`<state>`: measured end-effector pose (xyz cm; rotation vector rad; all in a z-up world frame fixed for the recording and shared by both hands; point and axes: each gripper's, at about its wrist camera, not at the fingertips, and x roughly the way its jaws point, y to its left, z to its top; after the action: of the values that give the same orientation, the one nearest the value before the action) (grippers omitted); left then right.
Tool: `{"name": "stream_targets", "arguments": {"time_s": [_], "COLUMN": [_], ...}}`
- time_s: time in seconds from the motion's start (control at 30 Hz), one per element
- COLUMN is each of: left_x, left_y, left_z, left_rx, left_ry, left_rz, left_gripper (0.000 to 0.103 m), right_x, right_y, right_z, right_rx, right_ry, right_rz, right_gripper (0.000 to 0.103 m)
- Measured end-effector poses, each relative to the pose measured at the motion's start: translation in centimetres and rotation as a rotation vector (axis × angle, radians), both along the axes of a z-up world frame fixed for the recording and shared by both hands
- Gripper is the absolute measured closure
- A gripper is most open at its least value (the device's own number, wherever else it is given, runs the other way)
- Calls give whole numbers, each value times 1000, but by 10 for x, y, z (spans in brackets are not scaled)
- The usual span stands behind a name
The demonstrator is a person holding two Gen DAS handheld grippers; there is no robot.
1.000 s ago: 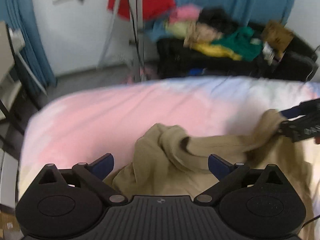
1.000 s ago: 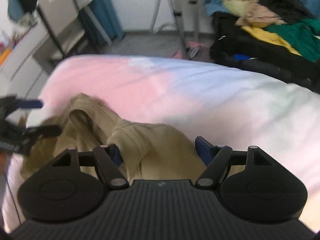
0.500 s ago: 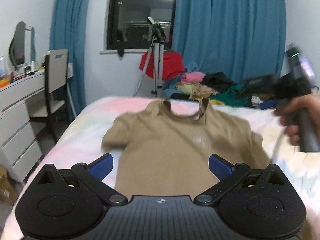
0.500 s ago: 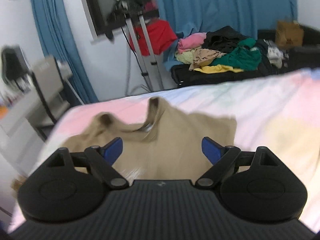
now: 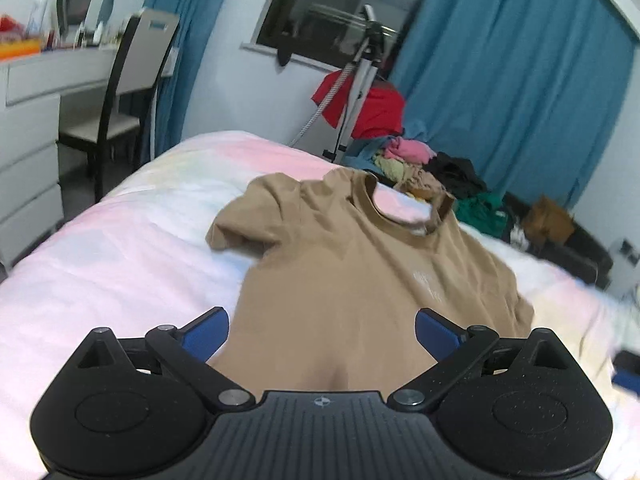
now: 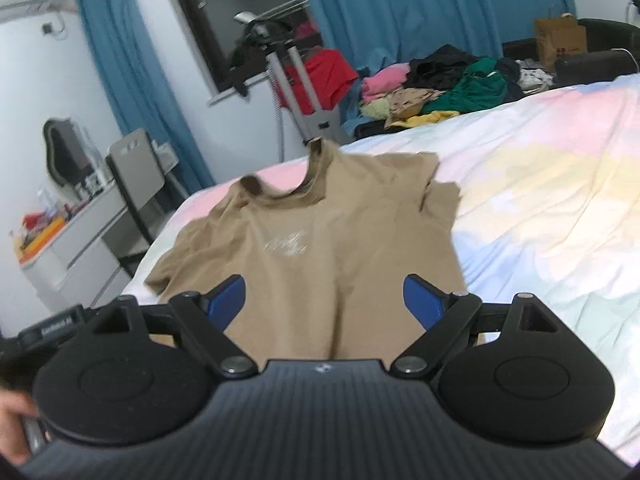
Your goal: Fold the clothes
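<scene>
A tan T-shirt (image 5: pixel 352 272) lies spread out face up on the bed (image 5: pixel 120 264), collar at the far end, with a pale print on the chest. It also shows in the right wrist view (image 6: pixel 316 248). My left gripper (image 5: pixel 322 336) is open, over the shirt's near hem, holding nothing. My right gripper (image 6: pixel 324 300) is open too, over the hem, holding nothing. The hem itself is hidden behind both gripper bodies. The left gripper's body (image 6: pixel 48 328) shows at the left edge of the right wrist view.
A pile of mixed clothes (image 6: pixel 440 88) lies beyond the bed's far end, next to a tripod stand (image 5: pixel 352 92) with a red garment. A chair (image 5: pixel 132 80) and white drawers (image 5: pixel 28 152) stand left of the bed. Blue curtains hang behind.
One second ago the shirt was bunched up and the right gripper held a fold. Now it lies flat and spread, and both grippers have drawn back to its near hem, open.
</scene>
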<state>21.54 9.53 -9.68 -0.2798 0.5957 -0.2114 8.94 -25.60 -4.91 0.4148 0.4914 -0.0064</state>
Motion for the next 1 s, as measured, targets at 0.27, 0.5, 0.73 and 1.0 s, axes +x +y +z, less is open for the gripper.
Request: {"name": "stream_targets", "arguments": {"time_s": [0.27, 0.5, 0.73, 1.0], "left_x": [138, 195, 208, 213], "left_y": [49, 30, 8, 26], "left_z": [-35, -45, -1, 19], "left_rx": [-51, 48, 329, 482], "left_ry": [106, 109, 62, 52], "left_rz": [181, 83, 6, 204], "left_gripper": [16, 55, 94, 52], "right_x": [26, 58, 70, 75], "right_y": [-30, -47, -42, -39], "right_z": [-43, -67, -75, -71], "right_rx": [72, 126, 100, 30], "right_ry": [75, 124, 135, 111], "right_rz": [-99, -139, -182, -224], "right_gripper": [16, 16, 16, 16]}}
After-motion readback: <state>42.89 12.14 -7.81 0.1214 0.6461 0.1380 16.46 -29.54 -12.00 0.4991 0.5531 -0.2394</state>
